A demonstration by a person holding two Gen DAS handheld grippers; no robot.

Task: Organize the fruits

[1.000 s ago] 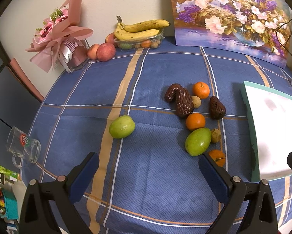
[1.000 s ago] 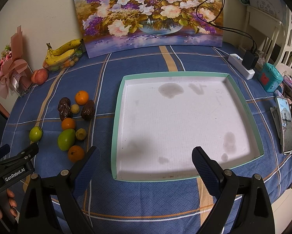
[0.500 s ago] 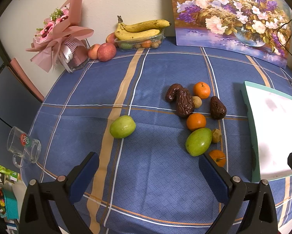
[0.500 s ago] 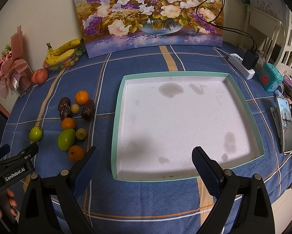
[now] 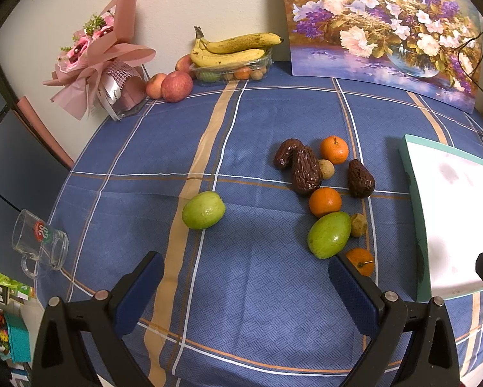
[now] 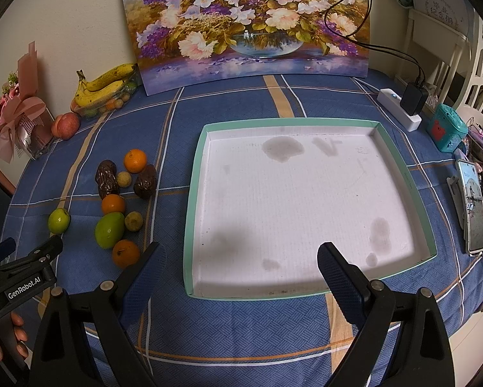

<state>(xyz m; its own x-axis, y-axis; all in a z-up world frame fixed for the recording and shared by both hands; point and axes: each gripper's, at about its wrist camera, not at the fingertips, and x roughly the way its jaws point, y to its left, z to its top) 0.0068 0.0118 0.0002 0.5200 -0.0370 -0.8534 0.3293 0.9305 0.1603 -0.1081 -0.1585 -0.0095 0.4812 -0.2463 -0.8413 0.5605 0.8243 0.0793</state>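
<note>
Beside the tray [image 6: 193,193], on its left, the fruits [image 6: 119,203] sit in a bunch on the cloth; left tongs [image 5: 244,285] and right tongs [image 6: 239,271] both gape wide, holding nothing

Warm, dim indoor light, soft shadows, sharp focus, fisheye-bent dark edges.

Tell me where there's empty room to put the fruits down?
The white tray has nothing in it, so its whole floor is free. There's also bare blue cloth between the lone green fruit and the apples. It's crowded left of the tray, where oranges, dark dates and the green mango sit bunched.
</note>
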